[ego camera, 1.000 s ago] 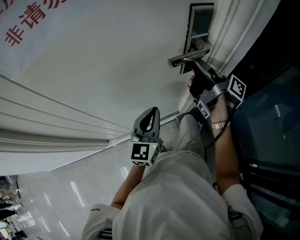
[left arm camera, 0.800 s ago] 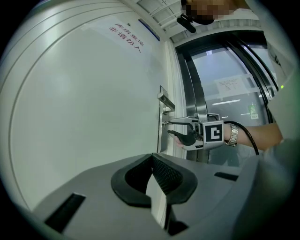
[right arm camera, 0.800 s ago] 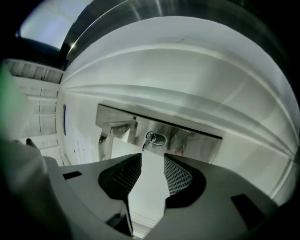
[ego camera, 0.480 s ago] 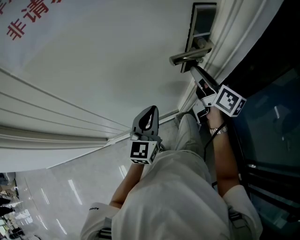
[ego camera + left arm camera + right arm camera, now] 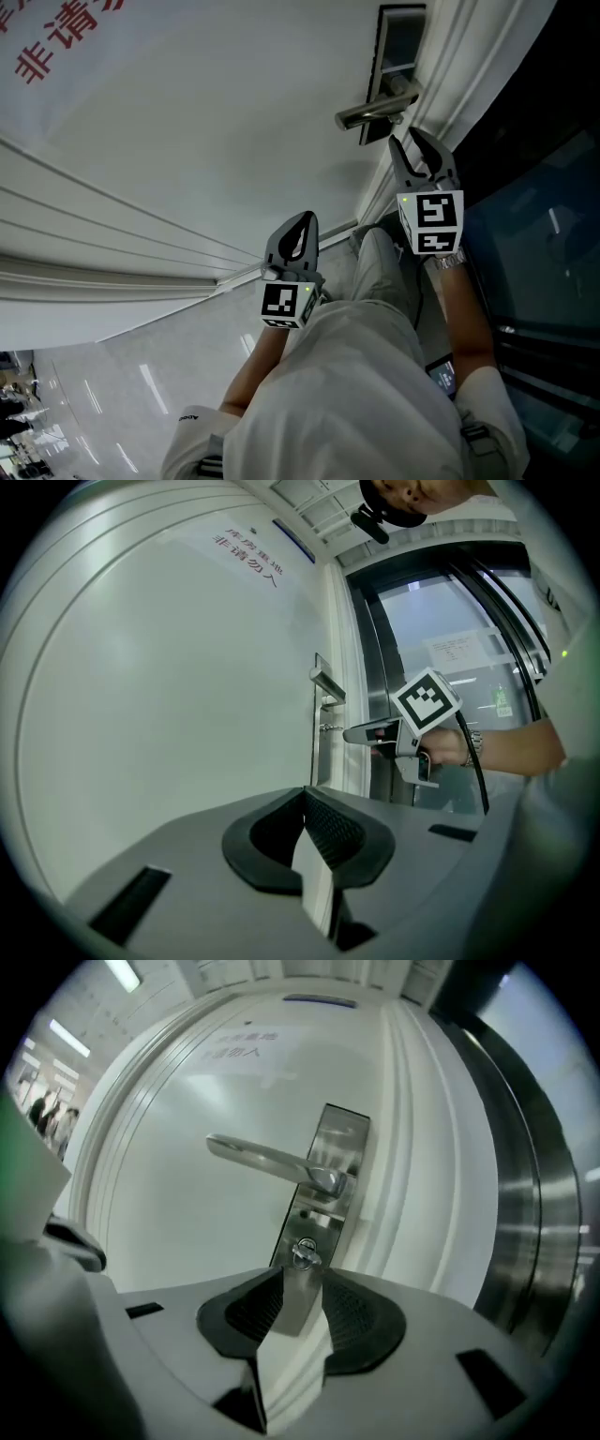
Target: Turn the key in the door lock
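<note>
A white door carries a steel lock plate (image 5: pixel 323 1185) with a lever handle (image 5: pixel 267 1159). The key (image 5: pixel 304 1254) sits in the cylinder below the lever. My right gripper (image 5: pixel 302 1279) points level at the lock, just short of the key. Its jaws have just been opening and stand apart with nothing between the pads. From above, the right gripper (image 5: pixel 412 141) sits under the handle (image 5: pixel 375 108) and hides the key. My left gripper (image 5: pixel 305 217) hangs still in front of the door, well left of the lock, tips together and empty. From its own view I see the key (image 5: pixel 328 727).
A dark glass panel in a metal frame (image 5: pixel 534 216) borders the door on the right. Red lettering (image 5: pixel 56 37) marks the door's upper part. The person's trousers (image 5: pixel 347 375) fill the lower centre, and glossy floor (image 5: pixel 112 375) lies at the lower left.
The right gripper has rolled about its own axis, so its marker cube now faces the head camera. It has drawn slightly back from the lock with its jaws apart. The left gripper has not moved.
</note>
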A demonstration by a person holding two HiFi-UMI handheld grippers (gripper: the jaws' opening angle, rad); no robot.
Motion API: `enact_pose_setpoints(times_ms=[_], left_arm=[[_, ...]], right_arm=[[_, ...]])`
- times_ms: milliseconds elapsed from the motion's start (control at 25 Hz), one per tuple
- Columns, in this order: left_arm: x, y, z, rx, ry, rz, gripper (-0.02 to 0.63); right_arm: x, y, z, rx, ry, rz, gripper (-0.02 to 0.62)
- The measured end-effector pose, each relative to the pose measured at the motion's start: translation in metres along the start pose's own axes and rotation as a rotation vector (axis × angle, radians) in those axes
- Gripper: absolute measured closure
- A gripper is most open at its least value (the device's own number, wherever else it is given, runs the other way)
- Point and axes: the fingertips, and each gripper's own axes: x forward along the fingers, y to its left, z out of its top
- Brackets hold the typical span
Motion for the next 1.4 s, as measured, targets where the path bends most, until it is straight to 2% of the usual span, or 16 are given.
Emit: enact_pose_setpoints(times_ms=[80,240,360,480,560,680,920,1000,1120,1280,1400], left_arm=[[0.000,0.000,-0.001,-0.002,0.003,-0.002,0.597],[-0.002,-0.001,-0.009,-0.007,0.037,-0.007,0.597],[0.000,-0.001,-0.003,-0.005,0.011,-0.004,0.597],[-0.001,0.000,-0.004,-0.011,0.013,-0.001,0.597],[-0.003,0.002,-0.009,-0.022,0.033,0.005,0.597],[-0.003,0.004,-0.006,-0.021,0.018,0.012,0.597],[-0.004,0.005,-0.014,-0.025,0.040,0.018,0.597],[-0.002,0.004,-0.010,-0.024,0.024,0.017,0.597],[-0.001,0.005,-0.006,-0.024,0.013,0.017,0.597],[-0.001,0.005,-0.011,-0.030,0.030,0.019,0.597],[0.000,0.006,-0.006,-0.027,0.011,0.022,0.597]], right_arm=[[-0.001,-0.001,0.003,-0.142,0.003,-0.041,0.472],[0.000,0.001,0.006,-0.352,0.016,-0.070,0.472],[0.003,0.003,0.008,-0.576,0.013,-0.121,0.472],[0.008,0.005,0.008,-0.693,0.018,-0.142,0.472],[0.011,0.005,0.008,-0.723,0.030,-0.146,0.472],[0.015,0.005,0.008,-0.767,0.042,-0.156,0.472],[0.023,0.005,0.008,-0.765,0.062,-0.153,0.472],[0.025,0.005,0.009,-0.773,0.066,-0.156,0.477],[0.027,0.005,0.011,-0.788,0.066,-0.165,0.508],[0.029,0.004,0.010,-0.799,0.069,-0.173,0.580],[0.029,0.003,0.009,-0.759,0.070,-0.168,0.583]])
